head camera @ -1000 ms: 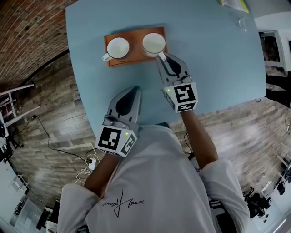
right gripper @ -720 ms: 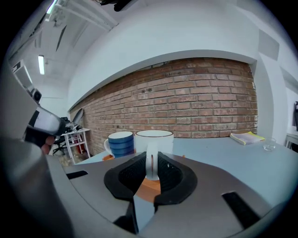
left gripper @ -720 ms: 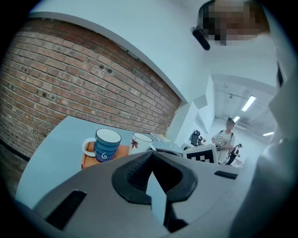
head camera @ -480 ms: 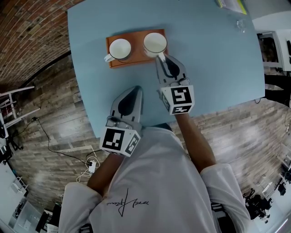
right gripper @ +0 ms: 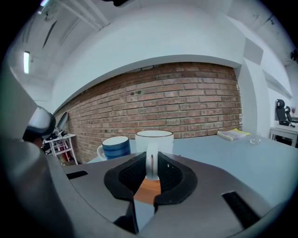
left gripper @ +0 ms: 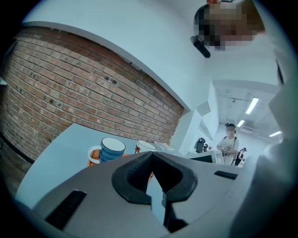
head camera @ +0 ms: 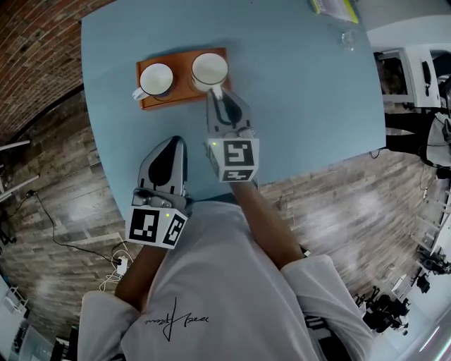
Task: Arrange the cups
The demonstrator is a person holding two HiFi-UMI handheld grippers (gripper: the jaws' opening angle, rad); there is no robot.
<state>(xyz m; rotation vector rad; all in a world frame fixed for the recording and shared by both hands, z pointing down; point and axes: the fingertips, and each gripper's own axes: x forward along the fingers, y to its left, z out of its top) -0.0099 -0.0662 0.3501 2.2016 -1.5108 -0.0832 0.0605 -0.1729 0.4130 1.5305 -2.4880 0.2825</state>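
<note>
An orange wooden tray [head camera: 180,92] lies on the blue table [head camera: 303,92]. On the tray stand a blue-striped cup [head camera: 156,79] at the left and a white cup [head camera: 209,68] at the right. My right gripper [head camera: 217,95] reaches the white cup from the near side. In the right gripper view the white cup's handle [right gripper: 150,162] sits between the jaws, gripped, with the tray [right gripper: 149,190] showing beneath. My left gripper [head camera: 171,143] is shut and empty, over the table's near edge, short of the tray. Its own view shows the blue-striped cup [left gripper: 111,148] ahead.
A yellow booklet [head camera: 337,8] and a small glass [head camera: 347,39] lie at the table's far right corner. A brick wall runs along the left side. Wooden floor surrounds the table. A person [left gripper: 229,142] stands far off in the left gripper view.
The whole scene has slid left in the head view as the camera moved. The right gripper stays on the white cup's handle, slightly turned. The left gripper stays shut.
</note>
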